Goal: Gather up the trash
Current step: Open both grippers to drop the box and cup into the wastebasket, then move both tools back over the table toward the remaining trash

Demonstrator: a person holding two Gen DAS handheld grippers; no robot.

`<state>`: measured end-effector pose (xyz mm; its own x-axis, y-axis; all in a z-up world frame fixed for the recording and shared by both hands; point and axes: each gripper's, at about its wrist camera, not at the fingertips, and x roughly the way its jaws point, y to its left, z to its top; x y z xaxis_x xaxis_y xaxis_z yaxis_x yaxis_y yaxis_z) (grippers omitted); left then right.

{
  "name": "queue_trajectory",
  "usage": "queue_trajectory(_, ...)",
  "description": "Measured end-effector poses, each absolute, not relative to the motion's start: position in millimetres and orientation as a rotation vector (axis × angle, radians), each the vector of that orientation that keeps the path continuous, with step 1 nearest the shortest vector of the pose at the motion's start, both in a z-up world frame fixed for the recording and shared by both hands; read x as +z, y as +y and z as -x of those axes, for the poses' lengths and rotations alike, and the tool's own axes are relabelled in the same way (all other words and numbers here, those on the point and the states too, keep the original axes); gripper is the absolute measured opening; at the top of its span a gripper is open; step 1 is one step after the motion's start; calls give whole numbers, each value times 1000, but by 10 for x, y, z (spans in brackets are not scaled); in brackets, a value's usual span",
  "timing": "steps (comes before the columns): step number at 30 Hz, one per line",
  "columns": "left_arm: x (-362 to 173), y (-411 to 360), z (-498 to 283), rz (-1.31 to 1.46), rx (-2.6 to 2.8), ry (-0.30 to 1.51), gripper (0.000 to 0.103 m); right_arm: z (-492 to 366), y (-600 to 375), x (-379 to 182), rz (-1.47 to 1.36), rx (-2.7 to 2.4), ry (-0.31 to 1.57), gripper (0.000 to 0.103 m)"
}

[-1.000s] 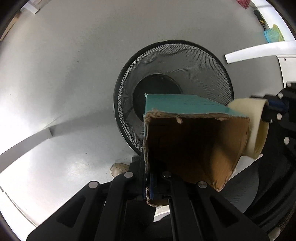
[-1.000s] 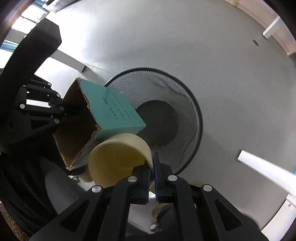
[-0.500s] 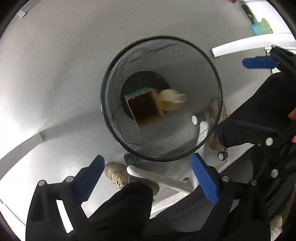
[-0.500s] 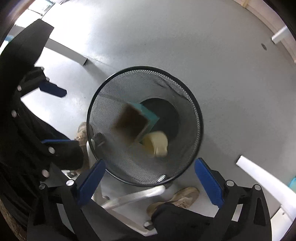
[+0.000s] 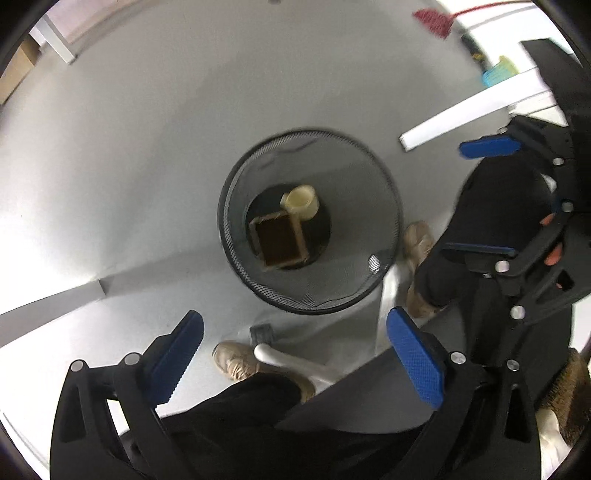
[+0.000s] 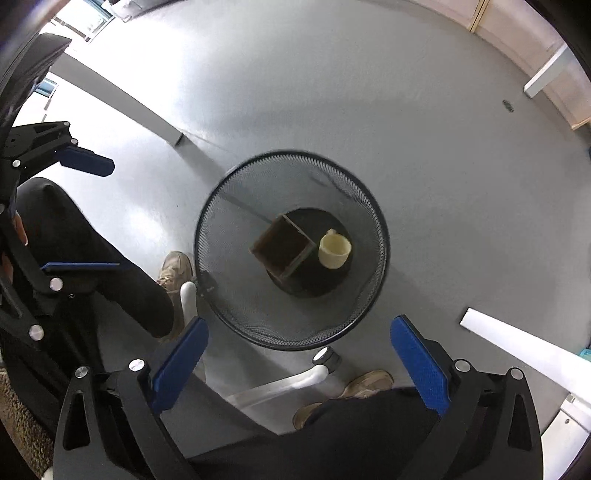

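Observation:
A black mesh waste bin (image 5: 380, 206) stands on the grey floor; it also shows in the right wrist view (image 6: 229, 295). At its bottom lie an open cardboard box (image 5: 280, 244) and a cream paper cup (image 5: 302, 202), side by side; both show in the right wrist view too, the box (image 6: 282, 246) and the cup (image 6: 333, 251). My left gripper (image 5: 295, 360) is open and empty, high above the bin. My right gripper (image 6: 297, 363) is open and empty, also above the bin. Each gripper shows at the edge of the other's view.
The person's legs and tan shoes (image 5: 240, 363) stand beside the bin, with a white chair base (image 6: 280, 384) and castor. A white table leg (image 5: 458, 122) lies to the right; a red mop (image 5: 436, 18) and a cardboard box (image 5: 14, 70) are far off.
Both grippers opened and let go of the box and the cup, which fell to the bin's bottom. Both grippers have since risen higher above the bin.

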<state>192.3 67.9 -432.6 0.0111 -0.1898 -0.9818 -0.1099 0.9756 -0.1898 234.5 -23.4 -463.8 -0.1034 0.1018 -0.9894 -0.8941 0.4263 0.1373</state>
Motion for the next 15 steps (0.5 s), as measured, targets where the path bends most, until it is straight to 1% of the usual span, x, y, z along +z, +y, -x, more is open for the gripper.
queue_trajectory(6,-3816,617,-1694,201,-23,1427,98,-2167,-429,-4198,727,1013,1333,100)
queue_trajectory(15,-3081,296,-1460,163,-26,1220,98,-1897,-742,-3573,657,1039,1224,100)
